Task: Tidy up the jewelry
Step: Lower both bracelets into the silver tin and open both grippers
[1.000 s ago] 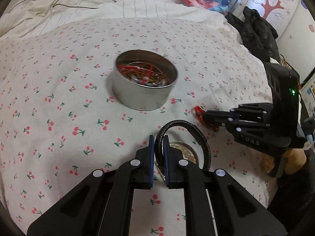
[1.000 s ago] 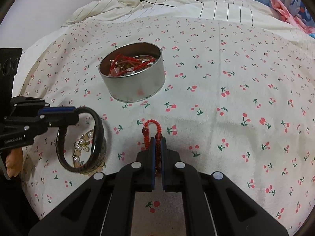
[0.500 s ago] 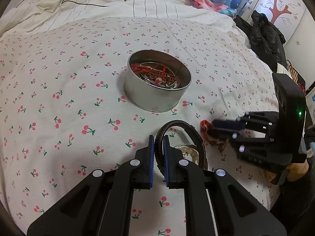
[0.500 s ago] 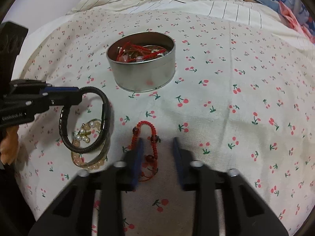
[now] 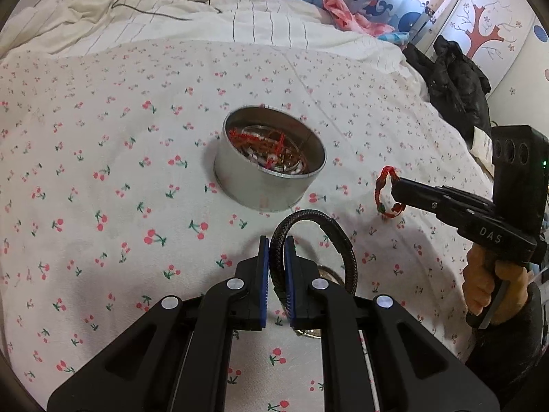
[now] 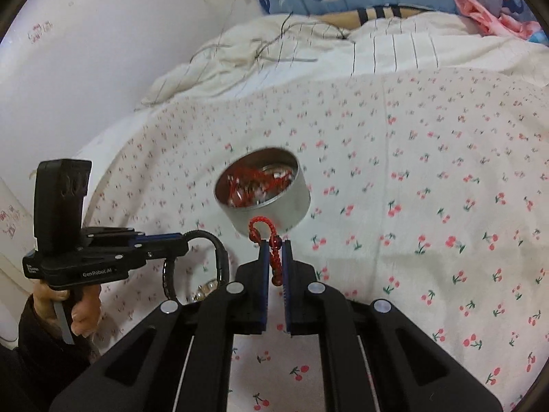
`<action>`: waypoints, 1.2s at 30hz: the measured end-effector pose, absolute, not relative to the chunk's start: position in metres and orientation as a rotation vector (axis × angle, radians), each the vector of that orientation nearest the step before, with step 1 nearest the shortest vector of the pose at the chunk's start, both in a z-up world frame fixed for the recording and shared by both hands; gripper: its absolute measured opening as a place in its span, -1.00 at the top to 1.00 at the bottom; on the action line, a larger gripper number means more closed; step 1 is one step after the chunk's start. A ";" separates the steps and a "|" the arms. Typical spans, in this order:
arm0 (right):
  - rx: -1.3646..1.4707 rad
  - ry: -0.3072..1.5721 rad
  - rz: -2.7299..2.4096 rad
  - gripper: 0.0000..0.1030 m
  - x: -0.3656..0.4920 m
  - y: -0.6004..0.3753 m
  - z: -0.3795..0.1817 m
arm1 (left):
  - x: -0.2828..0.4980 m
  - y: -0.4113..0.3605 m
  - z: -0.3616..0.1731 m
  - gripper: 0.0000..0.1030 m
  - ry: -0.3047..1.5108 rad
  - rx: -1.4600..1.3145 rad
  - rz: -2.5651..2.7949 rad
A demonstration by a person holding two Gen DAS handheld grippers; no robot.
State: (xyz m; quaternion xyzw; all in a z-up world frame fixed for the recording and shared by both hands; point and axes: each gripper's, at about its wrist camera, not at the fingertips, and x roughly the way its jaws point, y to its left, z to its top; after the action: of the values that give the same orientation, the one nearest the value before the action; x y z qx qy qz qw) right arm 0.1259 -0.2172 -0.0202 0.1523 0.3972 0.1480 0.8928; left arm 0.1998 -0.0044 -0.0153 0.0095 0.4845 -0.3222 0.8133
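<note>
A round metal tin (image 5: 260, 192) (image 6: 278, 216) holding red cords and other jewelry stands on the cherry-print sheet. My left gripper (image 5: 275, 250) (image 6: 185, 240) is shut on a black braided bracelet (image 5: 329, 226) (image 6: 221, 257), held upright just above the sheet, near side of the tin. My right gripper (image 6: 274, 250) (image 5: 394, 185) is shut on a red beaded cord bracelet (image 6: 262, 223) (image 5: 381, 189), which hangs in the air to the right of the tin. A pearl bracelet (image 6: 204, 290) (image 5: 327, 273) lies on the sheet under the black one, mostly hidden.
A crumpled striped duvet (image 5: 137, 17) with thin dark cables lies behind the tin. Black clothing (image 5: 456, 82) is piled at the bed's right edge. A white wall (image 6: 85, 68) borders the bed's left side. A hand (image 5: 494, 288) grips each gripper's handle.
The red bracelet lay on the sheet before; now it hangs lifted in my right gripper, which rose and tilted up. My left gripper kept its hold on the black bracelet and barely moved.
</note>
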 end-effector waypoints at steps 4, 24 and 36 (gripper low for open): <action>0.330 0.781 0.312 0.85 0.124 -0.216 -0.013 | 0.205 -0.003 -0.003 0.85 1.004 0.008 -0.683; 0.385 0.702 0.271 0.85 0.117 -0.229 -0.006 | 0.280 -0.038 0.018 0.85 0.946 -0.002 -0.602; 0.381 0.704 0.269 0.85 0.118 -0.225 -0.008 | 0.289 -0.049 -0.006 0.83 0.977 0.062 -0.548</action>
State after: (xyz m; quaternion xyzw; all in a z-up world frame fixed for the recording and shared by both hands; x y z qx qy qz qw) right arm 0.1183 -0.2254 -0.0077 0.1847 0.3418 0.1307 0.9121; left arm 0.2892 -0.0485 -0.0056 0.0292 0.4633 -0.2601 0.8467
